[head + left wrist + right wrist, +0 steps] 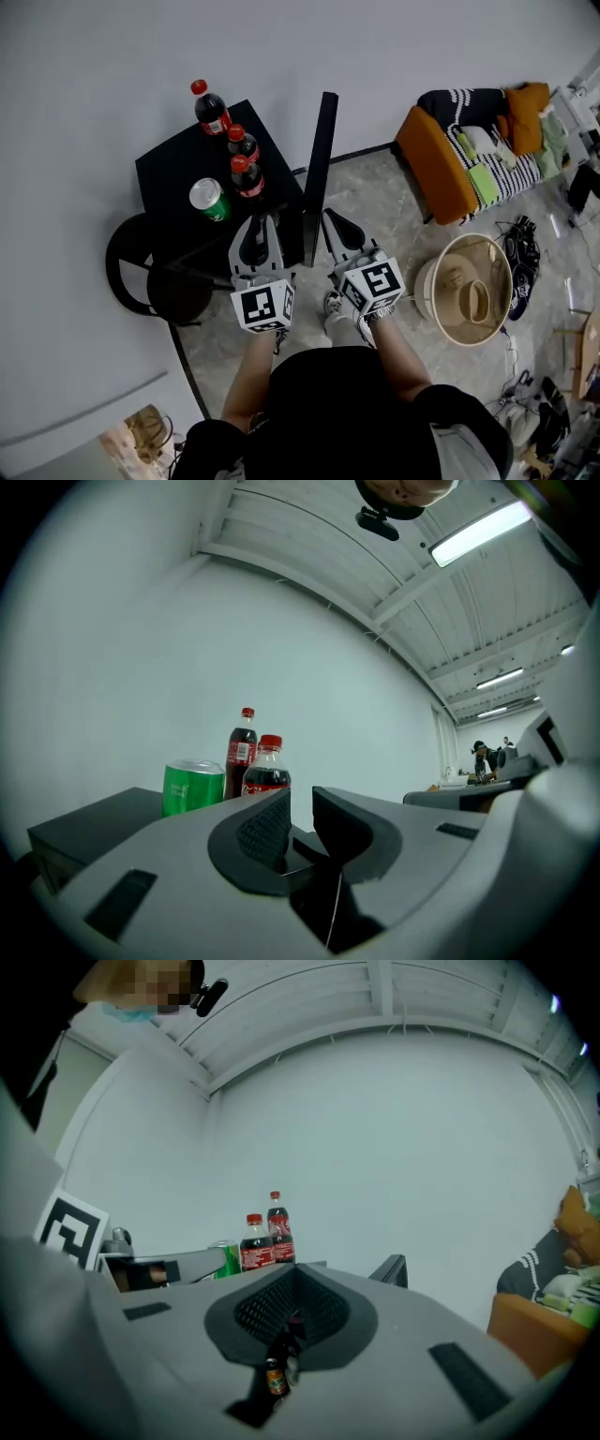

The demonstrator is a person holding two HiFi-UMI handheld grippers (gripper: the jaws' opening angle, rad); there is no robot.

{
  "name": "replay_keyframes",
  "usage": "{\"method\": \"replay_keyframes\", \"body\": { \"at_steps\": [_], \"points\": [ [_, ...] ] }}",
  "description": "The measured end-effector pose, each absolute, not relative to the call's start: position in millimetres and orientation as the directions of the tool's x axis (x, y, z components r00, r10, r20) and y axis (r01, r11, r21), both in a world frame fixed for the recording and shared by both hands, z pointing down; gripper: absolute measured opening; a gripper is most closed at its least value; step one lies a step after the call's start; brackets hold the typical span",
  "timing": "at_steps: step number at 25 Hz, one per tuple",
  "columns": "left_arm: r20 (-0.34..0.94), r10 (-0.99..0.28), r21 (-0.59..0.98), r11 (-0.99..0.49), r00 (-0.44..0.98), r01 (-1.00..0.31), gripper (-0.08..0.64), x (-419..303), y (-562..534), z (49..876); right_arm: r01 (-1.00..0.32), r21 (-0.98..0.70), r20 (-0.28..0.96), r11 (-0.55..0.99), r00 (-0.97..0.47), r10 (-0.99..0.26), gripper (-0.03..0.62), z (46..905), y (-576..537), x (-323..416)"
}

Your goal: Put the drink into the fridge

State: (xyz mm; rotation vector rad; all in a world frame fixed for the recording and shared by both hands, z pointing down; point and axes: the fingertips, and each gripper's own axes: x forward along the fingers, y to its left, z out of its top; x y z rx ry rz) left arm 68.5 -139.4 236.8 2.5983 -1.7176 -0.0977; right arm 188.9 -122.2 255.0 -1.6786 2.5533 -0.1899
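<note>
Three dark plastic cola bottles with red caps point(243, 142) and a green drinks can point(208, 198) stood on top of the black box-shaped fridge point(169, 173). Its door point(319, 159) hung open. The left tool point(257, 223) was near the fridge front, jaws slightly apart and empty. The right tool point(333, 221) was beside the door, jaws closed on nothing. The bottles were probably full, so weighty, stiff and slick, and best gripped across the labelled body. The red labels bore white script that could not be read.
</note>
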Motion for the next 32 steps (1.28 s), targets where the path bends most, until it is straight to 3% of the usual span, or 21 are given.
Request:
{"method": "replay_keyframes", "body": {
  "at_steps": [6,13,20,32],
  "points": [
    [0.011,-0.966,0.045,-0.259,0.26,-0.965,0.18,62,-157,241,-0.866,-0.165,-0.004,0.472,-0.478,-0.878,0.014,252,-136,193],
    [0.066,-0.98,0.028,-0.185,0.186,-0.982,0.27,68,-178,254,-0.829,-0.174,0.006,0.532,-0.541,-0.841,0.015,258,-149,202],
    [0.115,-0.992,0.015,-0.054,0.055,-0.998,0.295,63,-199,265,-0.805,-0.176,0.001,0.567,-0.576,-0.817,0.014,262,-164,209],
    [0.115,-0.993,-0.003,0.041,-0.041,-0.999,0.314,61,-228,263,-0.765,-0.188,-0.036,0.616,-0.622,-0.783,0.014,254,-195,205]
  ]
}}
